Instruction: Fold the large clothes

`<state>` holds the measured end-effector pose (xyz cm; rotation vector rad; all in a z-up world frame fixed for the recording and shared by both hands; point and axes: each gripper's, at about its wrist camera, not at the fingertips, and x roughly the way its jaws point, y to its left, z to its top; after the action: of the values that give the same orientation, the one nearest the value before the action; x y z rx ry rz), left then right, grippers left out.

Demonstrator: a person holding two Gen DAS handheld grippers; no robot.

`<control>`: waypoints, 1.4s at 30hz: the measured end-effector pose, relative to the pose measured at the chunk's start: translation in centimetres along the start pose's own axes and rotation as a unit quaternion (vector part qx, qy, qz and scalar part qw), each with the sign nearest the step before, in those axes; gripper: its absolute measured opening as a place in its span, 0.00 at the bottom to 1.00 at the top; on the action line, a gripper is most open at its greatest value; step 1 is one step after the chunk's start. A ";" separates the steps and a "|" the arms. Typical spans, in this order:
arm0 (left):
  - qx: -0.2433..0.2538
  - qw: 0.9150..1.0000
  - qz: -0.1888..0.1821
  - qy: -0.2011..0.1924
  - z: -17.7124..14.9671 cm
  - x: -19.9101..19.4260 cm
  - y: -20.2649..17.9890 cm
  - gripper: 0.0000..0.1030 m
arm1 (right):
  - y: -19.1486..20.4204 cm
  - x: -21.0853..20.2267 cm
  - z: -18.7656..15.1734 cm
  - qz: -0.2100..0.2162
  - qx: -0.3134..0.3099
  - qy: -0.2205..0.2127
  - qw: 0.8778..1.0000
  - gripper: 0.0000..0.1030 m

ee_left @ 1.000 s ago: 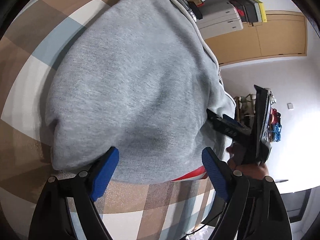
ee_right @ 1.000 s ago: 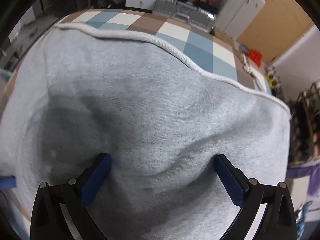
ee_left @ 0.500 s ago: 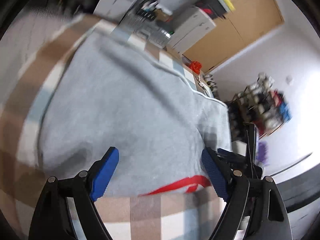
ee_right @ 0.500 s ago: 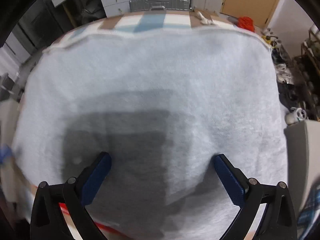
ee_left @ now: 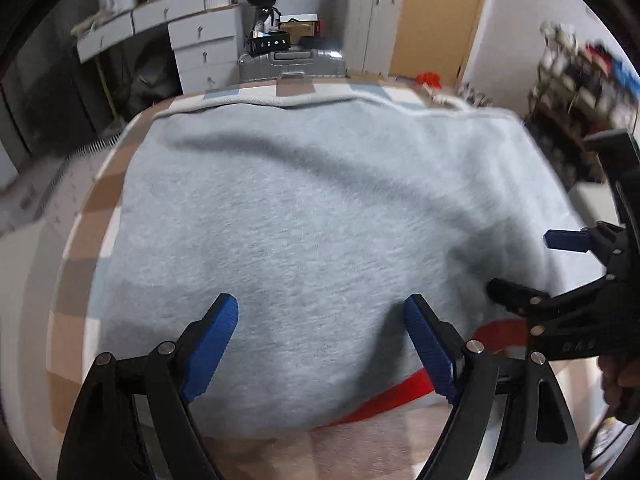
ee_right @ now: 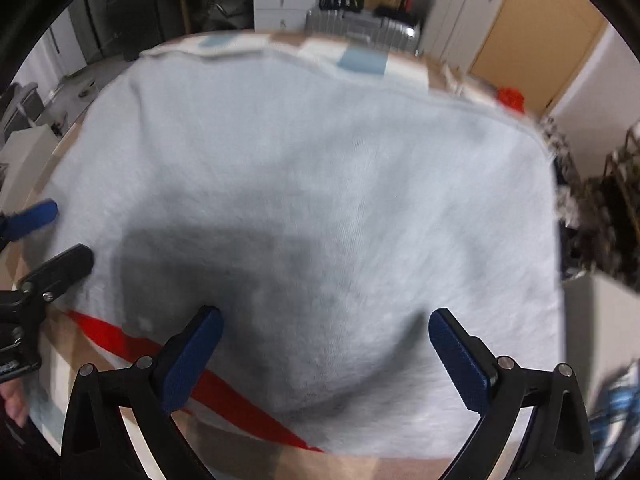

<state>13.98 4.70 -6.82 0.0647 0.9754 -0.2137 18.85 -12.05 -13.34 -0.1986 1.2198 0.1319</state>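
Checkered cloth [ee_left: 86, 216] in brown, white and pale blue covers the surface you are working over; it shows as a border around the garment in both wrist views. Your grey sweatshirt [ee_left: 320, 220] lies folded flat on that cloth and fills most of each frame, with a pale piped edge along its far side. A red strip [ee_left: 396, 394] pokes out from under the near edge of the sweatshirt, and in the right wrist view it runs diagonally across the cloth toward the lower centre.

Your left gripper [ee_left: 322, 348] hangs over the near edge of the sweatshirt with its two blue-padded fingers [ee_left: 210, 350] spread wide apart and nothing between them. Your right gripper [ee_right: 324, 358] hangs over the near part of the same garment, likewise spread wide, holding nothing. Whether either set of pads touches the fabric cannot be told.

Beyond the far edge of the cloth you have a silver suitcase [ee_left: 292, 66] and, to its left, white drawer units [ee_left: 202, 50]. An orange-red object [ee_right: 510, 98] sits near the far right corner; blur hides what it is.
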 end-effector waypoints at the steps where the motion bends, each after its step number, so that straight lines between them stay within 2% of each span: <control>1: 0.006 1.000 0.006 -0.001 -0.1 0.1 -0.1 0.79 | -0.4 0.5 -0.3 0.013 0.016 -0.003 1.000 1.00; 3: 0.008 1.000 0.004 0.005 -0.1 0.7 0.2 0.80 | -0.9 1.0 -0.6 0.026 0.024 -0.005 0.999 1.00; 6: -0.001 1.000 -0.001 0.016 -0.1 1.0 0.7 0.80 | -0.3 1.3 -0.7 0.023 0.016 -0.010 1.000 1.00; 9: -0.006 1.000 -0.002 0.023 0.1 1.3 1.0 0.85 | -0.3 1.3 -0.8 0.031 0.020 -0.014 0.999 1.00; 10: -0.010 1.000 -0.001 0.024 0.1 1.4 1.2 0.89 | -0.2 1.4 -0.8 0.035 0.021 -0.015 0.999 1.00; 13: -0.022 0.999 -0.009 0.024 -0.3 0.4 1.4 0.90 | -1.5 0.7 -0.7 0.062 0.033 -0.016 0.997 1.00; 17: -0.015 1.000 -0.006 0.009 -0.5 -0.6 1.1 0.90 | -4.3 -2.0 -2.2 0.110 0.105 -0.072 0.986 1.00; 21: -0.005 1.000 0.012 0.002 -0.9 -0.9 0.9 0.90 | -6.8 -2.1 -4.0 0.094 0.157 -0.072 0.980 1.00; 24: -0.014 1.000 0.002 0.010 -1.0 -0.4 1.3 0.90 | -7.8 0.1 -4.7 0.066 0.172 -0.032 0.982 1.00; 25: -0.018 1.000 -0.001 0.014 -0.9 -0.1 1.5 0.92 | -7.7 0.6 -4.8 0.065 0.166 -0.029 0.984 1.00; 26: -0.020 1.000 0.002 0.016 -0.8 0.2 1.7 0.99 | -7.4 0.3 -4.9 0.057 0.155 -0.040 0.985 1.00; 27: -0.020 1.000 0.006 0.020 -0.8 0.4 1.9 0.99 | -7.2 0.4 -5.0 0.052 0.149 -0.040 0.987 1.00; 31: -0.044 0.997 -0.040 0.055 -1.0 1.3 3.2 0.99 | -5.4 0.5 -5.5 0.007 0.117 -0.047 0.992 1.00; 35: -0.067 0.995 -0.056 0.055 -1.1 -0.2 4.0 0.99 | -6.4 0.2 -4.3 0.034 0.123 -0.014 0.992 1.00; 36: -0.075 0.994 -0.060 0.048 -1.2 -0.8 4.3 0.99 | -6.8 -0.5 -4.0 0.033 0.130 -0.020 0.991 1.00; 38: -0.087 0.993 -0.077 0.028 -1.1 -2.3 4.9 0.99 | -7.1 -2.4 -3.4 0.016 0.141 -0.062 0.988 1.00; 39: -0.085 0.993 -0.081 0.024 -0.9 -2.8 5.1 0.99 | -7.1 -3.0 -3.0 0.024 0.142 -0.075 0.987 1.00; 40: -0.083 0.993 -0.078 0.021 -0.7 -3.1 5.4 0.99 | -6.9 -3.5 -2.1 0.041 0.143 -0.085 0.985 1.00; 42: -0.091 0.994 -0.054 0.019 -0.5 -2.9 6.4 0.99 | -6.2 -2.8 -0.2 0.045 0.138 -0.080 0.986 1.00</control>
<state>13.31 11.50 -4.98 -0.1526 1.0332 -0.2219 19.00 -18.17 -10.28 0.1063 1.0738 0.0545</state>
